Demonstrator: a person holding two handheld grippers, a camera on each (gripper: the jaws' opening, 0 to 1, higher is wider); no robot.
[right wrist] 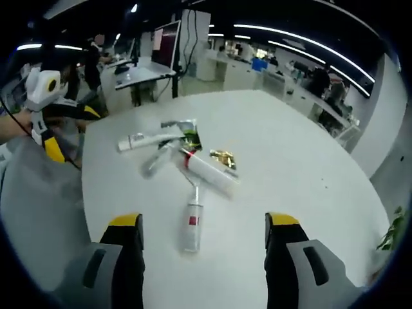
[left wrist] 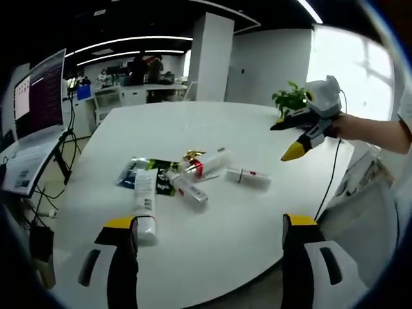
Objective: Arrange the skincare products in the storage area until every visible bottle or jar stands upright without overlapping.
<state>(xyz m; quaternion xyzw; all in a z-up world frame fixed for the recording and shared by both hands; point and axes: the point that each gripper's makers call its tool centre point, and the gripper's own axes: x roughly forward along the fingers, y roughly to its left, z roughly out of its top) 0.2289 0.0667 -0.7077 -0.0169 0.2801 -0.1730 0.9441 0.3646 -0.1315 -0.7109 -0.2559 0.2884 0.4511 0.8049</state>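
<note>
the skincare products lay in a loose heap near the middle of the white round table, none of them upright. in the left gripper view the left gripper hung low at the near edge with its jaws wide apart and empty; the white tube lay closest to it, its long axis running almost straight away from the left jaw, its near end just beside that jaw's yellow tip. beyond it a slim white bottle lay across the dark sachets, the red-banded bottle with the gold pump lay slanted, and a small white bottle lay apart to the right. the right gripper hovered over the far right of the table, jaws apart, holding nothing. in the right gripper view the right gripper looked down on the small white bottle, which lay between its spread jaws with its long axis pointing away along them. so each claw had one lying piece nearest: the tube for the left, the small bottle for the right, and each probably needed a turned wrist to pinch across the body.
</note>
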